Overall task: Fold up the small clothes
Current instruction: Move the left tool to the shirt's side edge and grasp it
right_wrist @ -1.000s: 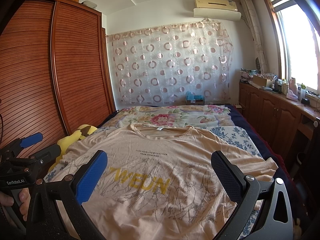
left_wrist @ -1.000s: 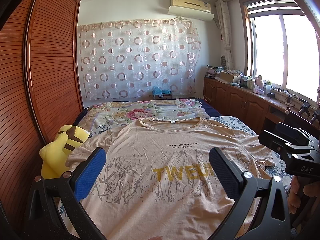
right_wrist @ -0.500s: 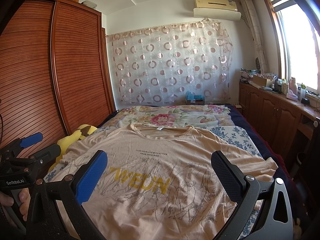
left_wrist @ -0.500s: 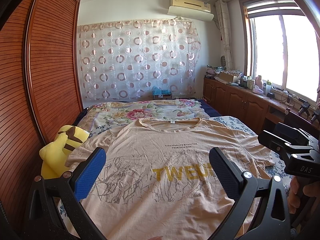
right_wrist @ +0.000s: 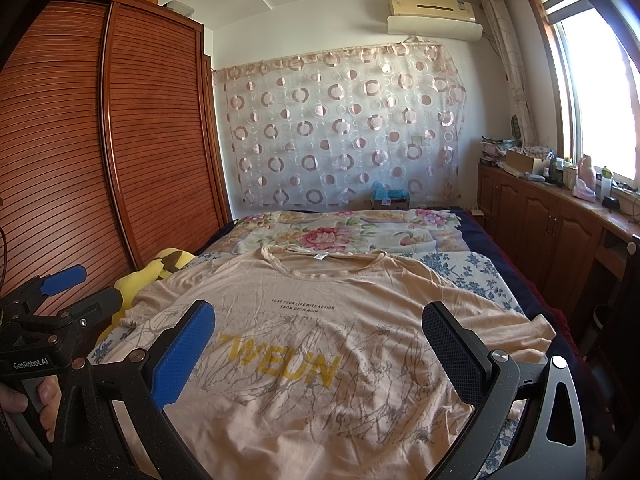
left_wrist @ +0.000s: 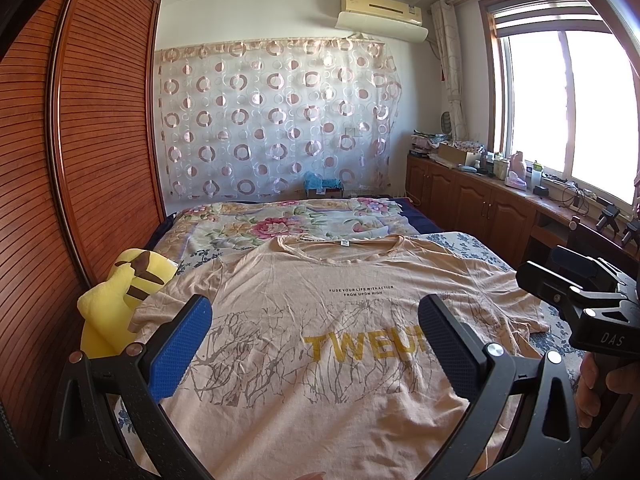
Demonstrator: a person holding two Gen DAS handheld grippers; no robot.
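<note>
- While the beige T-shirt (left_wrist: 304, 344) lies spread face up on the bed (left_wrist: 280, 224), collar toward the far end and both sleeves out to the sides, no fold shows in it, so the task looks to be at its very start.
- Both tools hang above the hem end: the left gripper (left_wrist: 316, 344) and the right gripper (right_wrist: 320, 344) each have their fingers wide apart with nothing between them, and neither touches the cloth.
- A likely next move is to lower onto a sleeve or side edge, pinch the fabric, and carry it across toward the middle; thin, wrinkled cloth calls for a low, flat pinch that takes both layers and none of the bedsheet.
- Beside the shirt's left sleeve sits a yellow plush toy (left_wrist: 120, 292), touching or slightly under it; which, I cannot tell, and it may get in the way of that fold.
- Hidden parts: the hem is cut off by the lower frame edge and the gripper bodies, the last letters of the yellow print are covered in the left wrist view, and the right sleeve's (right_wrist: 528, 332) tip droops over the bed edge.
</note>
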